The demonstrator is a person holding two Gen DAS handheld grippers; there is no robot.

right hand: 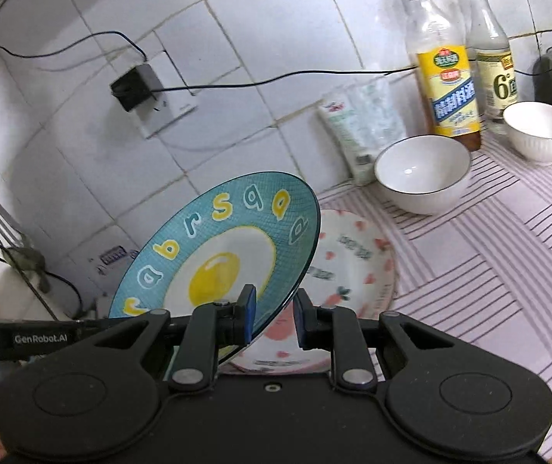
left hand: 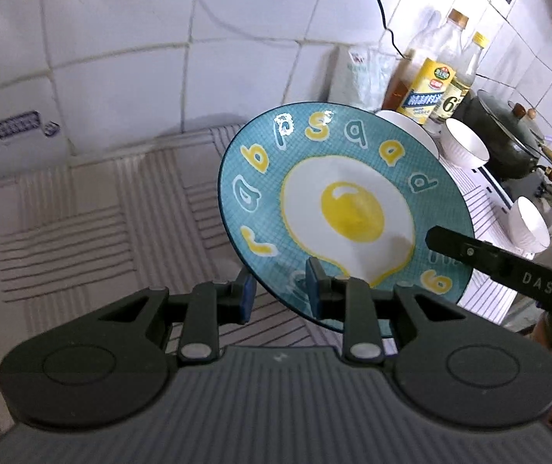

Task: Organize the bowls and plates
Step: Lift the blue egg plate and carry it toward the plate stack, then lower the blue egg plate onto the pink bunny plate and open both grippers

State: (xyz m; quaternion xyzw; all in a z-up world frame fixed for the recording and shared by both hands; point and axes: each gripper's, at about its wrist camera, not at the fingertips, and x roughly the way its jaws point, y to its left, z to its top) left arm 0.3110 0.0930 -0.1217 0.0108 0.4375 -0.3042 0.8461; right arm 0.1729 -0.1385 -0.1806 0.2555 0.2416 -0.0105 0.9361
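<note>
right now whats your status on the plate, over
Left gripper and right gripper both clamp the teal egg plate, tilted, airborne. Pink heart plate below. White bowl beyond.

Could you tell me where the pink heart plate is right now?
In the right wrist view, the pink heart plate lies on the striped mat, behind the raised egg plate.

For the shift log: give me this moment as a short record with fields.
held item: teal egg plate, lifted and tilted
left gripper: shut on the plate's near rim
right gripper: shut on the opposite rim
below the plate: pink-patterned plate on the striped mat
bowls: two white bowls on the mat
backdrop: two bottles by the tiled wall
</note>
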